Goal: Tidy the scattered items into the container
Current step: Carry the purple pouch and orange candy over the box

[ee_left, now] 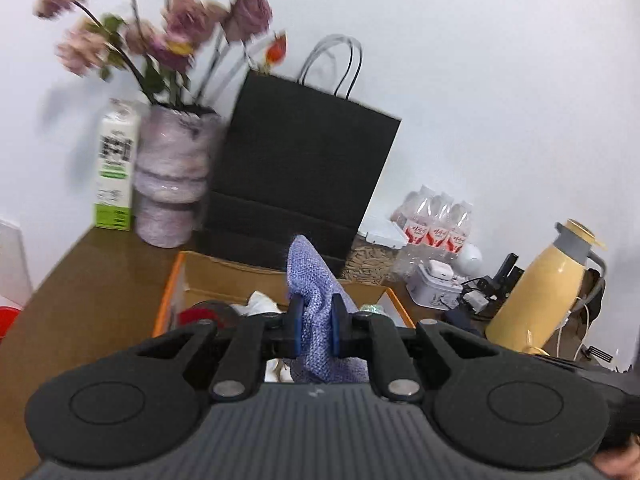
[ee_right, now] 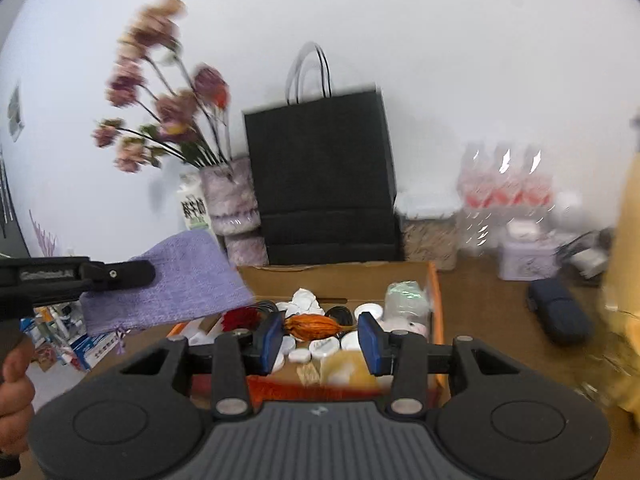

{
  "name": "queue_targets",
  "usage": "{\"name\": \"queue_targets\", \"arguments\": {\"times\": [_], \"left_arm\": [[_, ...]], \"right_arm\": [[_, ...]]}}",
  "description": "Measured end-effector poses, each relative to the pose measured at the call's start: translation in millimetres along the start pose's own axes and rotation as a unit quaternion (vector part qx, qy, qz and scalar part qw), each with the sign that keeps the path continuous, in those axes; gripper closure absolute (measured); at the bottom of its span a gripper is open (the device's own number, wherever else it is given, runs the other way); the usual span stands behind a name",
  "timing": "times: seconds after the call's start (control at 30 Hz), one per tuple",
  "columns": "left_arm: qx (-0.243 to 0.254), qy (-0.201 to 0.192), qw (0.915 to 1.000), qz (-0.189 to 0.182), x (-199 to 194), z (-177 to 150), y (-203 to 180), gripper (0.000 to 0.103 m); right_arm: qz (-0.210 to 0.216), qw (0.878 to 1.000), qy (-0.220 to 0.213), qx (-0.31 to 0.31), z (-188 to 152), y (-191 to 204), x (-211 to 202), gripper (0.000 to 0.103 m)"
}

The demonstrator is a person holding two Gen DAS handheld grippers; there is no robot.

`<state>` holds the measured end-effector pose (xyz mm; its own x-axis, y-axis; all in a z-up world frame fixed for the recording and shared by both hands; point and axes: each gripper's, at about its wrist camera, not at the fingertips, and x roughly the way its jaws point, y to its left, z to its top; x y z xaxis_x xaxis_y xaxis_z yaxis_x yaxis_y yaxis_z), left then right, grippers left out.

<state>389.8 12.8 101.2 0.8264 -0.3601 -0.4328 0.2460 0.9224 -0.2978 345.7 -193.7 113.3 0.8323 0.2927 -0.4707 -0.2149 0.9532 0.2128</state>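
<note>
Brown table (ee_left: 100, 264) carries cardboard box (ee_right: 340, 276), black bag (ee_left: 304, 176), vase (ee_left: 172, 176), carton (ee_left: 116, 168), yellow jug (ee_left: 548, 284).

Lavender woven pouch (ee_right: 168, 280) hangs above the filled cardboard box (ee_right: 434, 300).

No text can be read with certainty. Blurred print and a barcode-like block are seen on the carton (ee_left: 115, 168) at the surface's back left corner; red marks on the bottle labels (ee_left: 438, 236) stay illegible.

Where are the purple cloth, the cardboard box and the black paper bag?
purple cloth (ee_left: 316, 332), left wrist view: fabric pinched between the jaws.
cardboard box (ee_right: 336, 280), right wrist view: inner back wall.
black paper bag (ee_left: 304, 152), left wrist view: front face.
</note>
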Motion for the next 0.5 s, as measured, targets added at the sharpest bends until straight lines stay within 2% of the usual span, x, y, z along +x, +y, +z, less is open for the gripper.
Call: {"name": "queue_targets", "arguments": {"times": [0.1,0.17,0.23,0.37,0.43,0.5], "left_arm": [[0.014,0.020,0.9991,0.034,51.1,5.8,4.2,0.089],[0.001,0.045,0.9982,0.039,83.9,6.6,12.8,0.089],[-0.021,0.057,0.9973,0.041,110.1,6.8,23.5,0.089],[-0.067,0.078,0.9921,0.072,147.0,0.6,39.9,0.089],[-0.063,0.108,0.9883,0.086,160.9,-5.8,40.9,0.085],[-0.048,0.120,0.9875,0.090,165.5,-11.6,38.2,0.073]], "right_arm": [[0.011,0.999,0.048,0.023,26.3,-16.7,65.1,0.063],[0.008,0.996,0.081,0.034,37.3,-23.5,104.0,0.063],[-0.005,0.993,0.112,0.036,43.6,-26.6,140.2,0.063],[-0.050,0.982,0.180,0.032,39.4,-24.4,199.3,0.063],[-0.071,0.977,0.202,0.019,33.4,-20.8,221.3,0.063],[-0.095,0.972,0.213,0.002,28.0,-19.3,235.7,0.063]]}}
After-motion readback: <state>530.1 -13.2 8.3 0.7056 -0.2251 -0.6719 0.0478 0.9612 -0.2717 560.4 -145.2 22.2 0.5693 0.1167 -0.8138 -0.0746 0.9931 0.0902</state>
